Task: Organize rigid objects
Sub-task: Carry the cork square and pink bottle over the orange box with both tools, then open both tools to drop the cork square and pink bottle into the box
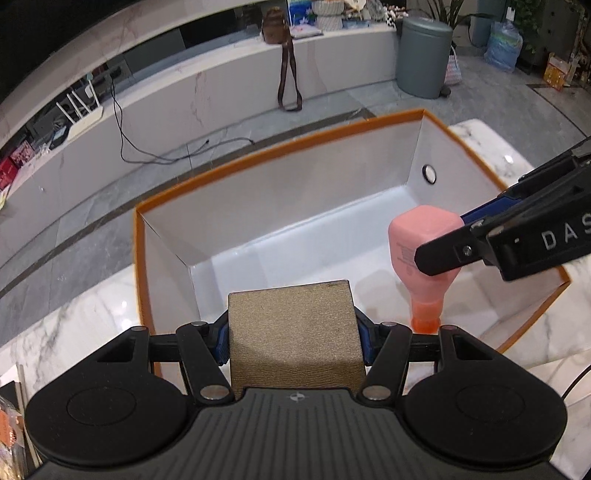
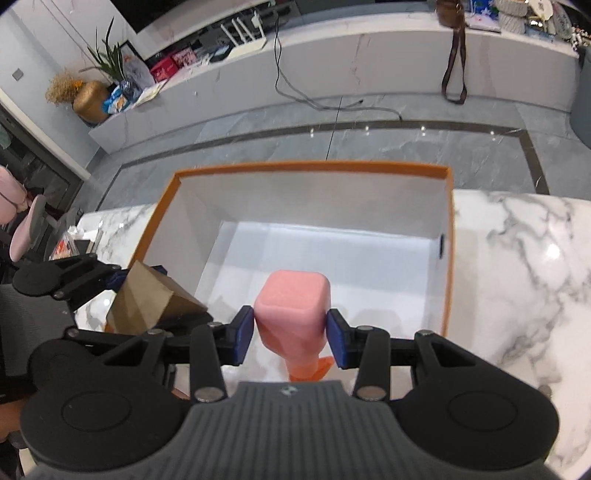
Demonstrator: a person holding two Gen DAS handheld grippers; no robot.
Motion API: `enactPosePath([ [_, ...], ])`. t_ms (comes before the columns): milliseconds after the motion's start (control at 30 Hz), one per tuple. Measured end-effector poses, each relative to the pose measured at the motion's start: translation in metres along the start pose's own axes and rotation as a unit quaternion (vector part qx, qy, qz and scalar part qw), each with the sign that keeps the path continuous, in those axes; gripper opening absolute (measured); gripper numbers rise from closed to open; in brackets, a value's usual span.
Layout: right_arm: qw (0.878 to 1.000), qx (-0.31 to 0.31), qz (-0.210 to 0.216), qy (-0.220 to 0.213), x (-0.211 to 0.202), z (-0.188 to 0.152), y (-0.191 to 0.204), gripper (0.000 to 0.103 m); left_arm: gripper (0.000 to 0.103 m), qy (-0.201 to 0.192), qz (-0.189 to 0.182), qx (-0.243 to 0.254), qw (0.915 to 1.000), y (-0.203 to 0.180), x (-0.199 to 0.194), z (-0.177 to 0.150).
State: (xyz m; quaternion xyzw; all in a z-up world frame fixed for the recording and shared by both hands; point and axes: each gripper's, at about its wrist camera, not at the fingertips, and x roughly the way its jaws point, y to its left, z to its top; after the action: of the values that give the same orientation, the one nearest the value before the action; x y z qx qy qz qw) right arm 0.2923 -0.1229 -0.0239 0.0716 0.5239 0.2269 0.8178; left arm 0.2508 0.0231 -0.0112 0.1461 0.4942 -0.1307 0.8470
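Observation:
My left gripper [image 1: 293, 341] is shut on a gold-brown box [image 1: 293, 332], held over the near left wall of an open box [image 1: 280, 151] with an orange rim and white inside. In the right wrist view the same gold-brown box [image 2: 147, 302] hangs at the open box's left wall [image 2: 177, 236]. My right gripper [image 2: 291, 334] is shut on a pink bottle [image 2: 293, 306], upside down with its orange cap [image 2: 306, 369] pointing down inside the open box. From the left wrist view the pink bottle [image 1: 421, 240] hangs at the right, gripped by the right gripper [image 1: 458, 240].
The open box sits on a white marble table [image 2: 517, 258]. Beyond it lie grey floor tiles [image 1: 92, 229], a black cable [image 1: 147, 155], a low marble ledge with a brown bag [image 1: 275, 24] and a grey bin [image 1: 424, 55].

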Motion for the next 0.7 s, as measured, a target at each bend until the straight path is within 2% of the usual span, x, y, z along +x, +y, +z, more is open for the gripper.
enactPosePath([
  [100, 1.0, -0.003, -0.004, 0.02, 0.013, 0.002, 0.003, 0.042, 0.07, 0.0, -0.02, 0.0, 0.9998, 0.001, 0.009, -0.004],
  [300, 0.999, -0.019, -0.009, 0.05, 0.033, 0.003, 0.011, 0.043, 0.07, 0.023, -0.014, 0.004, 0.9996, -0.002, 0.023, -0.01],
  [500, 0.996, -0.043, -0.023, 0.069, 0.039, 0.007, 0.026, 0.043, 0.069, 0.046, -0.034, -0.017, 0.9982, 0.003, 0.029, -0.01],
  [700, 0.996, -0.021, -0.019, 0.088, 0.042, 0.013, 0.024, 0.043, 0.069, 0.069, -0.043, -0.026, 0.9963, 0.005, 0.033, -0.005],
])
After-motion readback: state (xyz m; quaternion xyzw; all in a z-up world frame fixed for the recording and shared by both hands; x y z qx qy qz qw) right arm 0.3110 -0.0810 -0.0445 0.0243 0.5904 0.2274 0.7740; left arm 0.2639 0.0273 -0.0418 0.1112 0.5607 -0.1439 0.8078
